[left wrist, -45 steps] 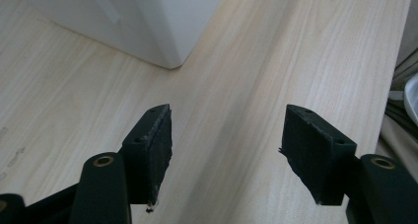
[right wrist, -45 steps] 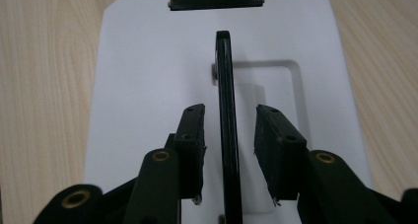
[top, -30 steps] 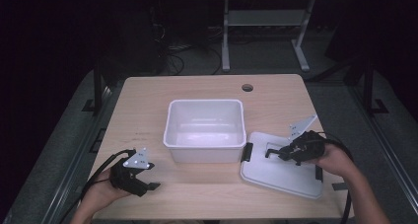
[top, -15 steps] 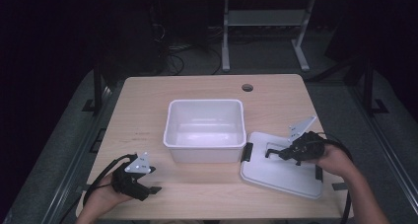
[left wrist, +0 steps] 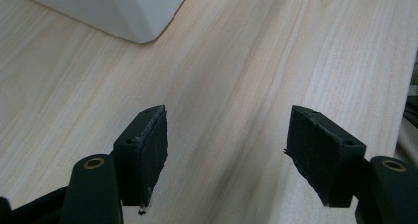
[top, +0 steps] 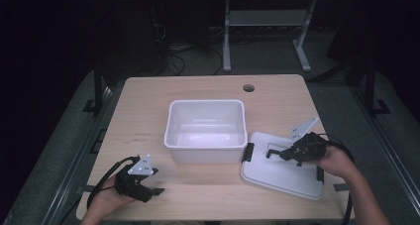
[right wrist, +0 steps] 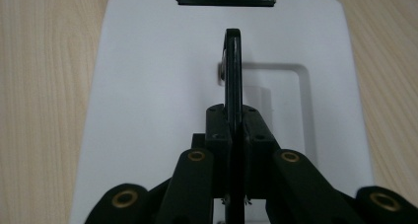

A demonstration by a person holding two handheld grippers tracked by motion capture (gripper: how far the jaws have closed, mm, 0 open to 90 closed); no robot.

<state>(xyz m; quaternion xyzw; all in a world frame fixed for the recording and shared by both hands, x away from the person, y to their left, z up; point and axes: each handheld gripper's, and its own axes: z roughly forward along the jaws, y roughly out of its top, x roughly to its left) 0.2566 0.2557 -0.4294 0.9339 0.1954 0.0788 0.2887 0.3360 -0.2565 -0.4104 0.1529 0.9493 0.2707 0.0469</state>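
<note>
Pinching the thin black handle point(right wrist: 232, 71) of the flat white plastic lid point(top: 282, 170), which lies right of the empty white plastic bin point(top: 206, 131), the right gripper point(top: 289, 153) seems ready to lift it leftward onto the bin, while the left gripper point(top: 143, 185), jaws apart, idles near-left.

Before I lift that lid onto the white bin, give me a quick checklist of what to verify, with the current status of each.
1. Right gripper shut on the lid's black handle: ok, jaws pinch it on both sides.
2. Lid flat on the table, right of the bin: ok.
3. Bin open and empty inside: ok.
4. Left gripper free: ok, jaws open over bare wood, nothing between them.
5. Left gripper clear of the bin: ok, it sits near the table's front edge.
6. Lid's end latches unhooked: cannot tell.
</note>
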